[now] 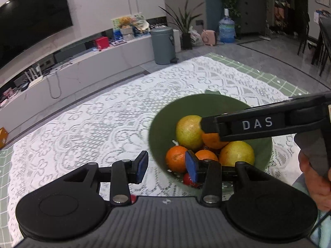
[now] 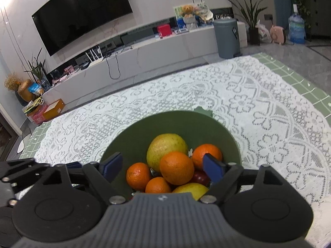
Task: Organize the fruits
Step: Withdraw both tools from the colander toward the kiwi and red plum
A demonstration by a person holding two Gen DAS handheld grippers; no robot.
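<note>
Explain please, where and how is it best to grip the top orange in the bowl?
Probably from above, across its widest part. The orange sits highest on the pile in the bowl, round, with fruit crowding its lower sides. The right gripper is open and straddles it already.

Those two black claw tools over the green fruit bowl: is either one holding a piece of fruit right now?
No. Both the left gripper and the right gripper are open with nothing between their fingers; the oranges rest in the green bowl.
</note>
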